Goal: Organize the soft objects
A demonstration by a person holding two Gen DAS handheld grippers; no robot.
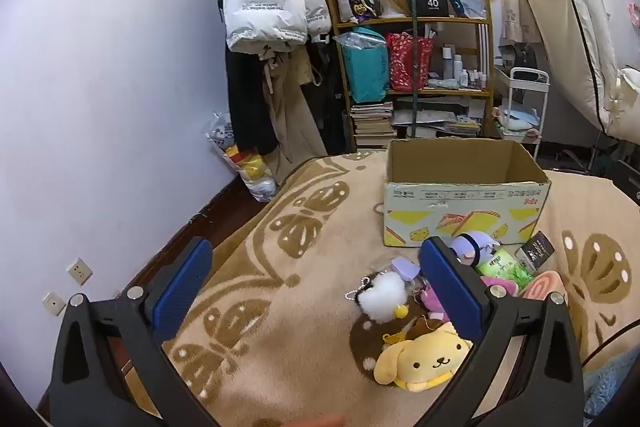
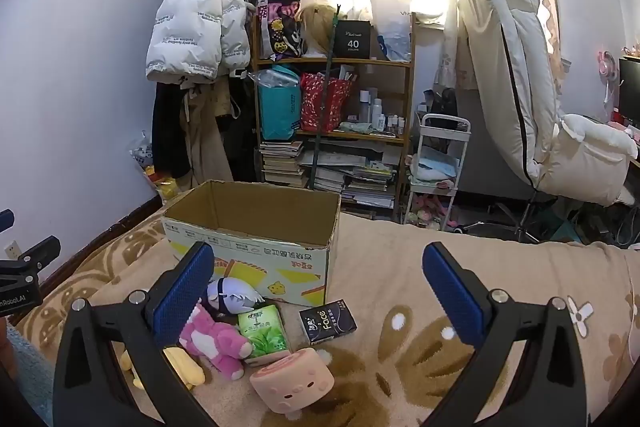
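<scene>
My left tongs (image 1: 316, 283) and right tongs (image 2: 318, 285) both gape wide, empty. Plush pile (image 2: 218, 341) lower left, cardboard box (image 2: 256, 227) behind.

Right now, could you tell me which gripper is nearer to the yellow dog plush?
Left. The left gripper hovers open with the yellow dog plush just inside its right finger; the right gripper sits further right, over the pink toys.
</scene>
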